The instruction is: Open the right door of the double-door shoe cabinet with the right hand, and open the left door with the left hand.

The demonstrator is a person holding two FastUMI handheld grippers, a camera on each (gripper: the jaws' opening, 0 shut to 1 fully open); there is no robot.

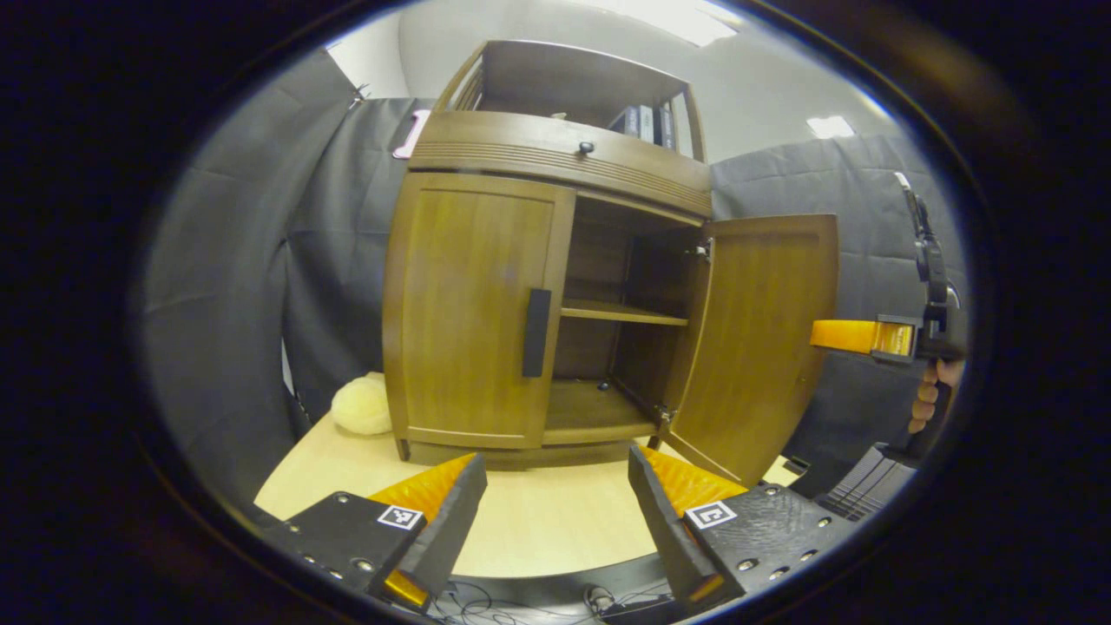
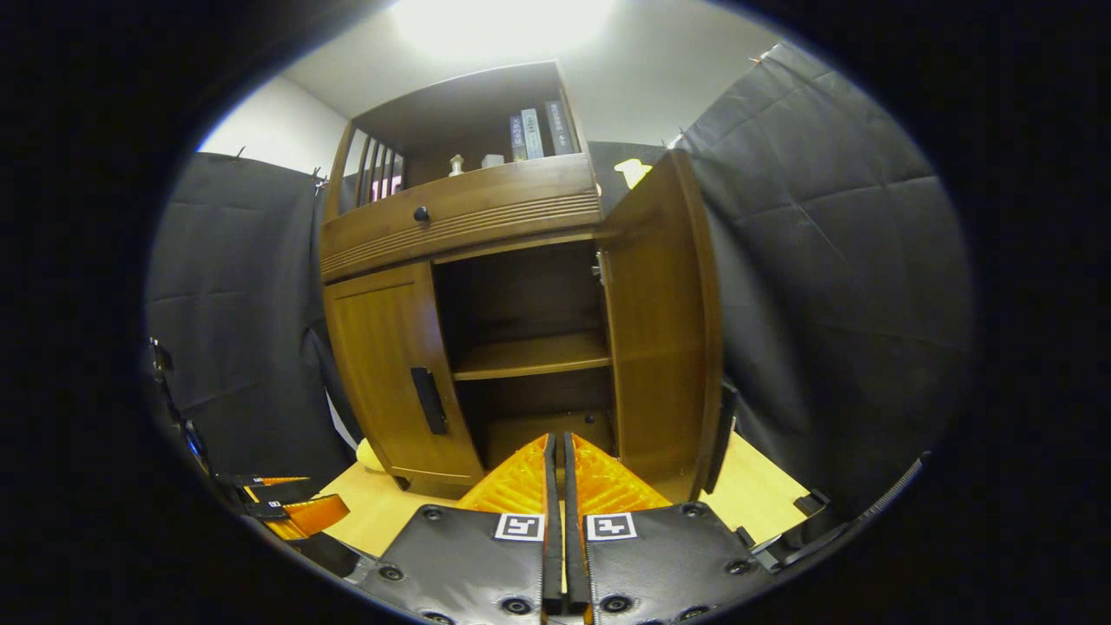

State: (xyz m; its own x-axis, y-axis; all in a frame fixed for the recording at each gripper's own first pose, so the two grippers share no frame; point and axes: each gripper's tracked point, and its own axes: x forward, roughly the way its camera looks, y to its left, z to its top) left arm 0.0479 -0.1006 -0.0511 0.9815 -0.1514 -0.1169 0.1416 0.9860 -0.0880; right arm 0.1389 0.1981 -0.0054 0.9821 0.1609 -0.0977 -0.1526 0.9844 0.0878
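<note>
With the right door (image 1: 755, 338) already swung wide, we hold the right gripper (image 2: 556, 451) empty with jaws nearly closed, while our left gripper (image 1: 555, 486), jaws spread wide, faces the closed left door's black handle (image 1: 536, 332) to grasp it.

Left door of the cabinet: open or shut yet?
Shut. The left door sits flush in its frame, handle untouched; the right door is swung wide.

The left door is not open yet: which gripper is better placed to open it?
Left. The left gripper is open and faces the shut left door and its handle. The right gripper is shut, beside the open right door.
</note>
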